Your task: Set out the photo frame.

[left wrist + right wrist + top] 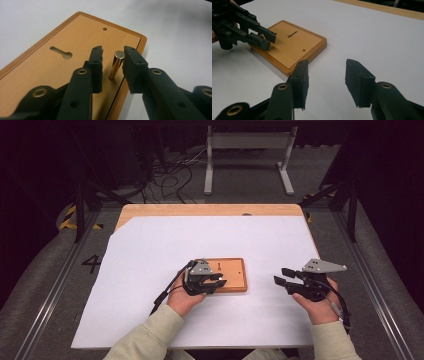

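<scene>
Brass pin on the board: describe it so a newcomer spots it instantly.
On the white sheet lies a flat wooden board. Near its edge, between the left gripper's black fingers, stands the brass pin: a short, shiny, upright cylinder, the one raised part among a keyhole slot and a small hole.

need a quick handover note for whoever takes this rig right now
Left gripper: jaws either side of the brass pin, a small gap on each side, not yet clamped.
Right gripper: open, nothing between the jaws, hovering over the white sheet to the right of the board.
Board: flat on the sheet, pin standing upright in its hole near one edge.
Done: left gripper lined up on the pin.
Left: probably close on the pin, then move it.
</scene>
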Demonstrator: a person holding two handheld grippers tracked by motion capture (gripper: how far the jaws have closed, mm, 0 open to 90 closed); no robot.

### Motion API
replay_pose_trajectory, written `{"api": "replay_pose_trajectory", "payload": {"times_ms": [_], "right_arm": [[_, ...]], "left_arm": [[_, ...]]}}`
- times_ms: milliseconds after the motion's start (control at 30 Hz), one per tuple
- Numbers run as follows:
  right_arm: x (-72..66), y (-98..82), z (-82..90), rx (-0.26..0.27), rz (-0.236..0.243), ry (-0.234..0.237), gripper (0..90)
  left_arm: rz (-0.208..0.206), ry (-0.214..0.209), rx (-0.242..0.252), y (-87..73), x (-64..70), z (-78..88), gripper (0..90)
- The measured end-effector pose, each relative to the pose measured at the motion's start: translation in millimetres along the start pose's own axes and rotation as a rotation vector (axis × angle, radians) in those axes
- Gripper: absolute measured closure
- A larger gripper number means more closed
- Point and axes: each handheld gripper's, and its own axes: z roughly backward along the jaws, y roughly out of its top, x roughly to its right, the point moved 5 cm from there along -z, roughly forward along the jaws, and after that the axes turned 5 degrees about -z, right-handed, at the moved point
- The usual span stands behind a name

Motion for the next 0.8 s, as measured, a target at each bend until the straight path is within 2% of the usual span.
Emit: {"api": "replay_pose_trajectory", "payload": {"times_ms": [67,100,233,367,467,600,633,700,800], "right_arm": [[-0.2,-0.5,0.9,0.000,-0.004,-0.001,54.4],[0.0,-0.7,1.2,0.000,-0.004,-0.001,54.4],[0.2,-1.3,0.7,-0.004,-0.003,0.000,54.4],[-0.7,-0.8,-0.3,-0.003,0.003,0.001,54.4],[-0.7,-1.1,-1.0,-0.006,-0.001,0.000,54.4],[-0.7,-1.5,-1.6,-0.009,0.000,0.001,54.4],[-0.8,-1.3,-1.5,-0.007,0.000,0.001,54.4],[-0.6,-1.5,-1.3,-0.009,-0.001,0.002,54.4],[-0.3,-1.9,-1.5,-0.008,-0.003,0.000,54.4]], "left_arm": [[-0.024,0.001,-0.007,-0.1,1.4,-0.8,81.7],[-0.031,0.005,-0.006,-0.1,1.7,-1.1,83.2],[-0.052,0.009,-0.010,-0.4,1.3,-0.5,83.6],[-0.025,-0.021,0.003,-1.4,-0.9,0.1,83.3],[-0.019,-0.019,0.000,-1.5,-0.6,0.0,83.2],[-0.075,0.023,-0.023,0.1,1.9,-0.7,83.7],[-0.075,0.023,-0.023,0.1,1.9,-0.7,83.7],[-0.050,-0.016,-0.008,-1.6,0.0,-0.4,83.8],[-0.059,-0.028,0.000,-2.5,-1.2,-0.6,83.9]]}}
